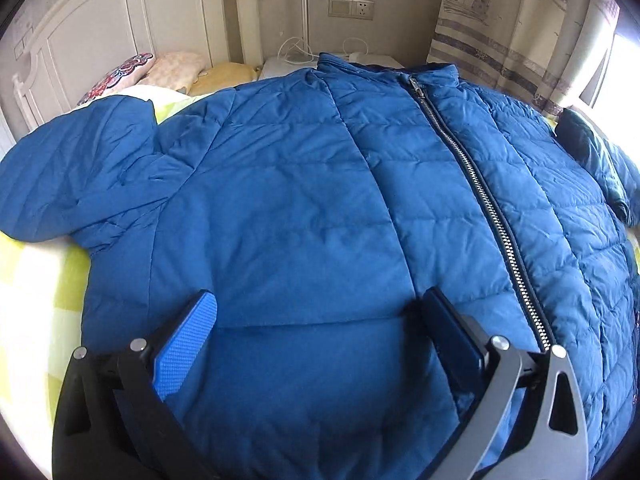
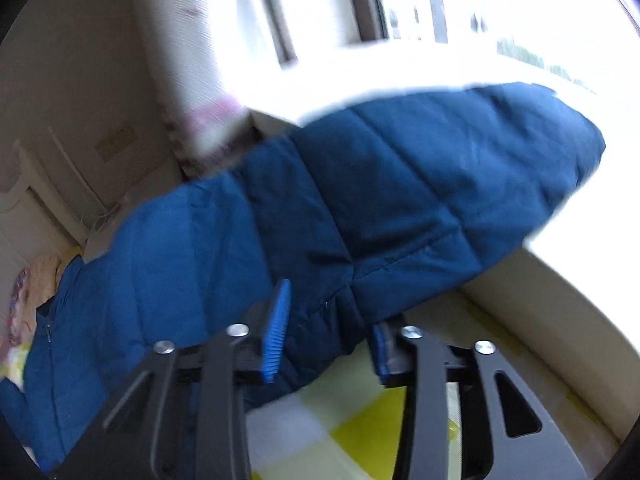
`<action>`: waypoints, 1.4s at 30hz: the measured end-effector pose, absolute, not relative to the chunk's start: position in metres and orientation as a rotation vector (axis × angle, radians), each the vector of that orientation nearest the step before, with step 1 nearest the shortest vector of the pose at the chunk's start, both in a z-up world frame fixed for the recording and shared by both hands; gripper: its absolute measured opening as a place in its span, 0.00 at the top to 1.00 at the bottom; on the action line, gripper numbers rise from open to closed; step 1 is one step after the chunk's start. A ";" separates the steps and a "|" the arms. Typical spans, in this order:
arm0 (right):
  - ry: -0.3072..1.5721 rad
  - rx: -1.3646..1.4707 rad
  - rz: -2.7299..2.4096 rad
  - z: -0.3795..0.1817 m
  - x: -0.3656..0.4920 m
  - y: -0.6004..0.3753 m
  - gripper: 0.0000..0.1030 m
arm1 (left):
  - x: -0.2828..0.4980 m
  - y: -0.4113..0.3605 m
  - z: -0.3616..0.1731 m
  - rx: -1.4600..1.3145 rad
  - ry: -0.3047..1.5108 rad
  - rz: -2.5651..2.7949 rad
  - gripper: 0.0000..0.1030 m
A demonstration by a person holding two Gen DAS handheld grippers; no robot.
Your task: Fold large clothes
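A blue quilted puffer jacket (image 1: 304, 200) lies front up on the bed, its silver zipper (image 1: 492, 208) closed, collar at the far end. Its left sleeve (image 1: 76, 176) lies spread out to the left. My left gripper (image 1: 320, 316) is open, hovering over the jacket's lower hem, one finger on each side of a stretch of cloth. My right gripper (image 2: 328, 320) is shut on the jacket's right sleeve (image 2: 400, 192) near the cuff and holds it lifted off the bed. The view is motion-blurred.
The bed has a yellow-green and white checked sheet (image 1: 36, 280). Pillows (image 1: 176, 68) lie by the white headboard (image 1: 104, 28). A nightstand with cables (image 1: 296, 56) and a curtain (image 1: 520, 28) stand behind. A bright window (image 2: 460, 8) and a cream ledge (image 2: 560, 300) lie right.
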State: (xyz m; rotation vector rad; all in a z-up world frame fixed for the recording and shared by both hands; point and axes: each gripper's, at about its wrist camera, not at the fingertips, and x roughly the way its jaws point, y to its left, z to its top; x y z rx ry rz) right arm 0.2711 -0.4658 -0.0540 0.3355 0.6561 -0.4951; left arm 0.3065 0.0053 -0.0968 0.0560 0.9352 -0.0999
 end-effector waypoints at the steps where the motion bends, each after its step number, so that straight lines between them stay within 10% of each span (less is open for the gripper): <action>1: 0.617 0.297 -0.463 -0.044 0.274 -0.450 0.73 | 0.307 0.005 -0.097 0.057 0.935 -0.099 0.02; 12: 0.836 -0.125 0.171 -0.067 0.312 -0.201 0.69 | 0.305 0.006 -0.095 0.042 0.928 -0.117 0.02; 14: 0.946 -0.169 0.195 -0.097 0.319 -0.189 0.35 | 0.305 0.007 -0.095 0.038 0.927 -0.120 0.02; 15: 0.936 -0.180 0.197 -0.099 0.312 -0.186 0.34 | 0.305 0.007 -0.095 0.039 0.926 -0.120 0.02; 26: 0.814 0.590 0.147 -0.060 0.238 -0.371 0.31 | 0.304 0.007 -0.095 0.041 0.925 -0.119 0.02; 34: 0.769 0.924 -0.013 -0.090 0.260 -0.447 0.38 | 0.303 0.008 -0.095 0.038 0.923 -0.122 0.02; 38: 0.741 0.843 -0.056 -0.088 0.260 -0.430 0.69 | 0.303 0.008 -0.095 0.035 0.922 -0.124 0.02; 42: 0.640 0.649 -0.059 -0.049 0.254 -0.395 0.78 | 0.303 0.009 -0.095 0.032 0.921 -0.126 0.02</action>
